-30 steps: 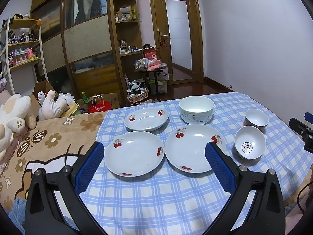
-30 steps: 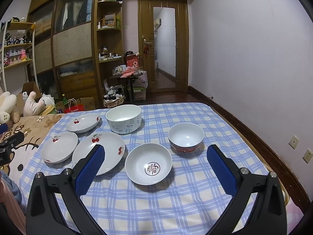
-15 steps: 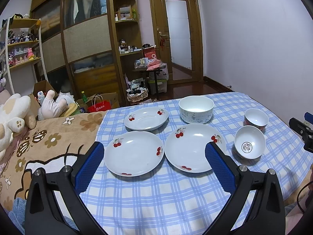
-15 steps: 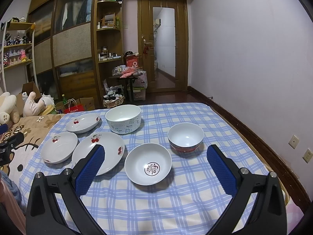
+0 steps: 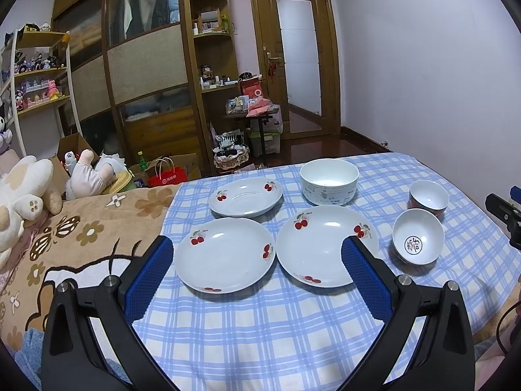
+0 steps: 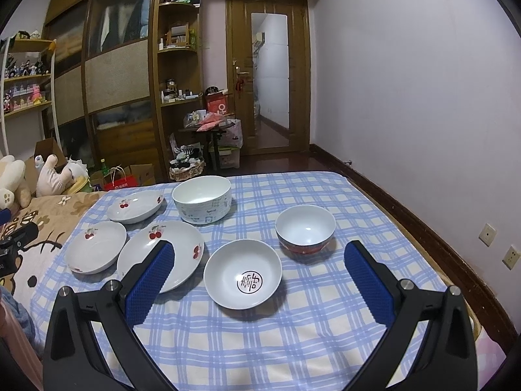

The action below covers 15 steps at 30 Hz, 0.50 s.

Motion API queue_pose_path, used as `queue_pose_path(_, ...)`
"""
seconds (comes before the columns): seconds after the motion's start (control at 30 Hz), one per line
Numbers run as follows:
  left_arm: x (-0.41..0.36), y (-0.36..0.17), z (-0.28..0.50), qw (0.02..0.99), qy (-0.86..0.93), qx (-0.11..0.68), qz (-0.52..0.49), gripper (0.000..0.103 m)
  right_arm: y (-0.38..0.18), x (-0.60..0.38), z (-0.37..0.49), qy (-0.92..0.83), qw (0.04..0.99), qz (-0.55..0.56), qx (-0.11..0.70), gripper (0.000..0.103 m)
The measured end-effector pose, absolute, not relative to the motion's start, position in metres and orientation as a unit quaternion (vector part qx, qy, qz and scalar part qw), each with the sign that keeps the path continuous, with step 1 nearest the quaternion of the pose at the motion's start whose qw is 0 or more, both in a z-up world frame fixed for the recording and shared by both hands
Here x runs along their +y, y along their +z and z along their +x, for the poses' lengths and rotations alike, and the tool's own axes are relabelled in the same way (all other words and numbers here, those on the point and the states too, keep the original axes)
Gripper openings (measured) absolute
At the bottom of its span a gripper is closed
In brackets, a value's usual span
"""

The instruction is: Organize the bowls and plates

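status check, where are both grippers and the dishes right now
Left gripper open, empty; right gripper open, empty. Three white cherry-print plates and three white bowls lie separate on the blue checked cloth, unstacked. Nothing in the way.

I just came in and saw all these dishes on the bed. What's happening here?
Someone is about to tidy up plates and bowls laid out on a blue checked cloth. They hold a claw in each hand; the left claw and right claw are both open and hold nothing. Three cherry plates, a big white bowl, a bowl with a red symbol and a red-sided bowl all sit separately, none stacked.
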<state>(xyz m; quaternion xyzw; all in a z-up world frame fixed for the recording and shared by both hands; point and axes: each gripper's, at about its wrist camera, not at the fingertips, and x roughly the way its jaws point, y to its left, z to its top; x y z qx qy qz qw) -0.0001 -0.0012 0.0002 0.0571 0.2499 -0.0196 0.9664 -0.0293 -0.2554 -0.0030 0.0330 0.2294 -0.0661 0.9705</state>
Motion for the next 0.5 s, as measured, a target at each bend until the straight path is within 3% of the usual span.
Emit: queue_pose_path(0.5,-0.0002,-0.0003,-0.0003,0.967,-0.022,0.249,0.058,0.101,-0.0021,-0.2562,-0.0277,-0.065,0.970,0.033,0.231,0.103)
